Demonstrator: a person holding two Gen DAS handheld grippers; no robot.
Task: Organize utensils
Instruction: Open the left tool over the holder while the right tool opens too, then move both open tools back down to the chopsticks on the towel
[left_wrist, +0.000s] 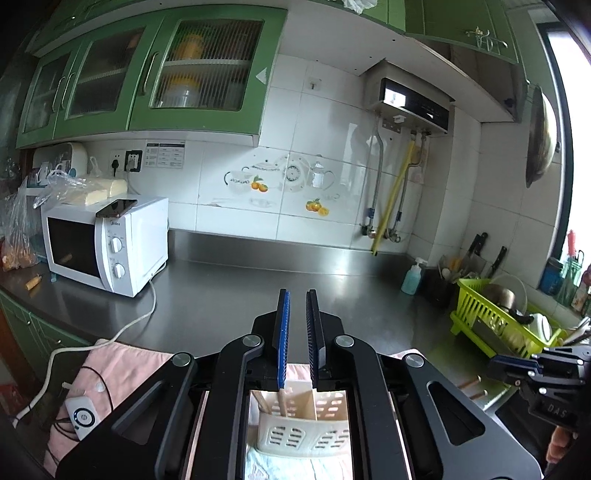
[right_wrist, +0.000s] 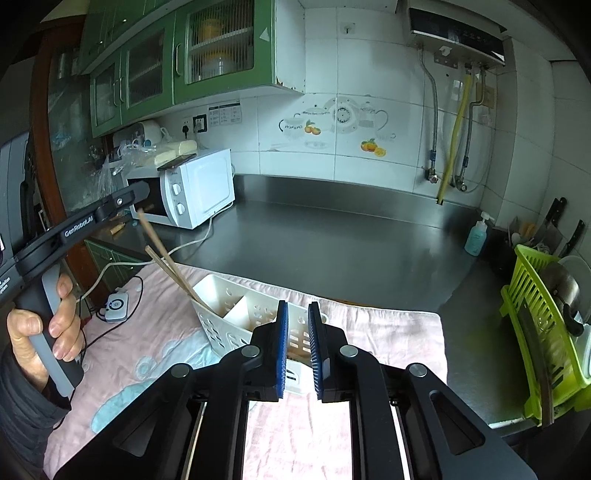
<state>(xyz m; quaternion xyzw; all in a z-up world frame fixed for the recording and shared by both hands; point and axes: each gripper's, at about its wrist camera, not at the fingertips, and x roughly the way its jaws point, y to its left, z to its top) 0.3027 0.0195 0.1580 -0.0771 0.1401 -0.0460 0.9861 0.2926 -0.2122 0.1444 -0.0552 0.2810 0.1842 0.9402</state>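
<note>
As left claw (left_wrist: 298, 295) and right claw (right_wrist: 298, 306) stand ajar — tan chopsticks (right_wrist: 166, 258) lean in caddy (right_wrist: 218, 332).

The white holder (left_wrist: 303, 424) is mostly hidden behind the left gripper (left_wrist: 297, 339), so only a slice of it shows. The bottoms of the chopsticks (right_wrist: 166, 258) are hidden inside it. The green dish rack (right_wrist: 532, 332) is cut off by the picture's edge. The things behind the cupboard glass (left_wrist: 207, 62) are too blurry to tell.
</note>
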